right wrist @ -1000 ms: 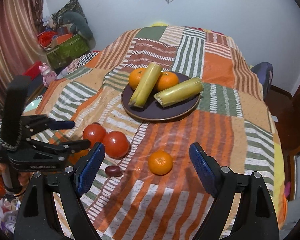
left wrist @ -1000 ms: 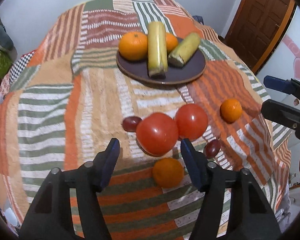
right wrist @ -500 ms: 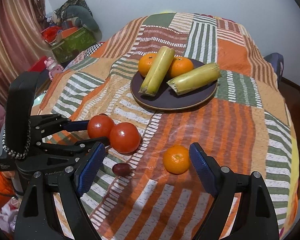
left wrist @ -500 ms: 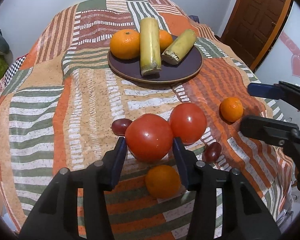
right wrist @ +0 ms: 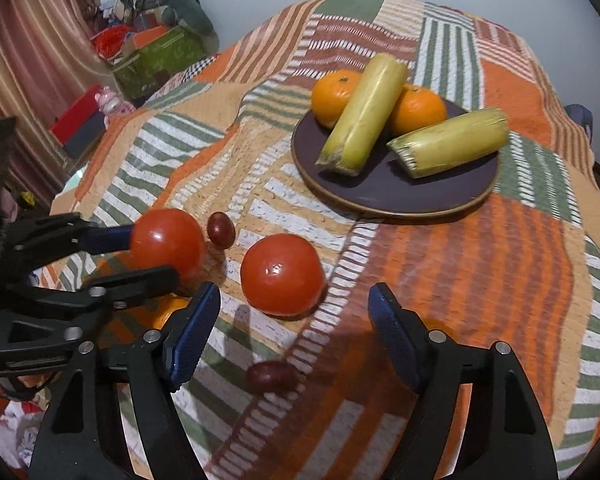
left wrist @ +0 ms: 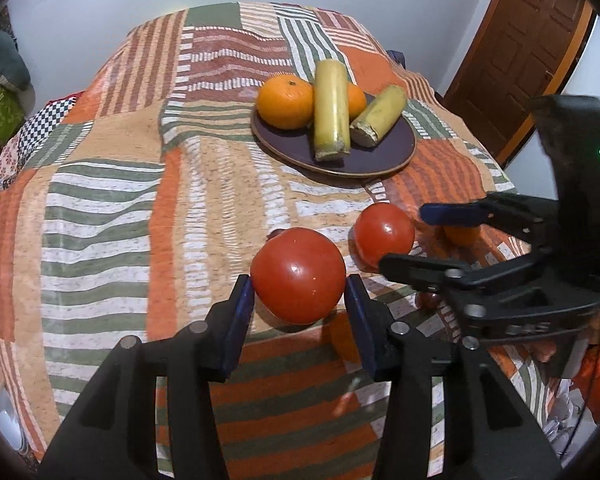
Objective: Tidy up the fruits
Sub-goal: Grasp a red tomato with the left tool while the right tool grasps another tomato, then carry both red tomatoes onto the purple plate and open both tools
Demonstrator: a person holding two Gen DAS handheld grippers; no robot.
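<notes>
My left gripper (left wrist: 299, 298) is shut on a red tomato (left wrist: 298, 275) and holds it just above the patchwork cloth; it also shows in the right wrist view (right wrist: 167, 242). My right gripper (right wrist: 294, 322) is open, its jaws around a second tomato (right wrist: 282, 275) that rests on the cloth. A dark plate (left wrist: 384, 156) holds two oranges (left wrist: 286, 101) and two yellow-green stalks (left wrist: 331, 111). Two dark grapes (right wrist: 221, 229) (right wrist: 270, 375) lie on the cloth. An orange (left wrist: 462, 234) is partly hidden behind the right gripper's fingers.
The table's near edge drops off just below both grippers. Another orange (right wrist: 168, 314) lies under the left gripper's fingers. A wooden door (left wrist: 532, 48) stands to the right. Boxes and bags (right wrist: 152, 54) are piled at the far left.
My left gripper closed on the near tomato and lifted it slightly. My right gripper moved left from the lone orange to frame the second tomato.
</notes>
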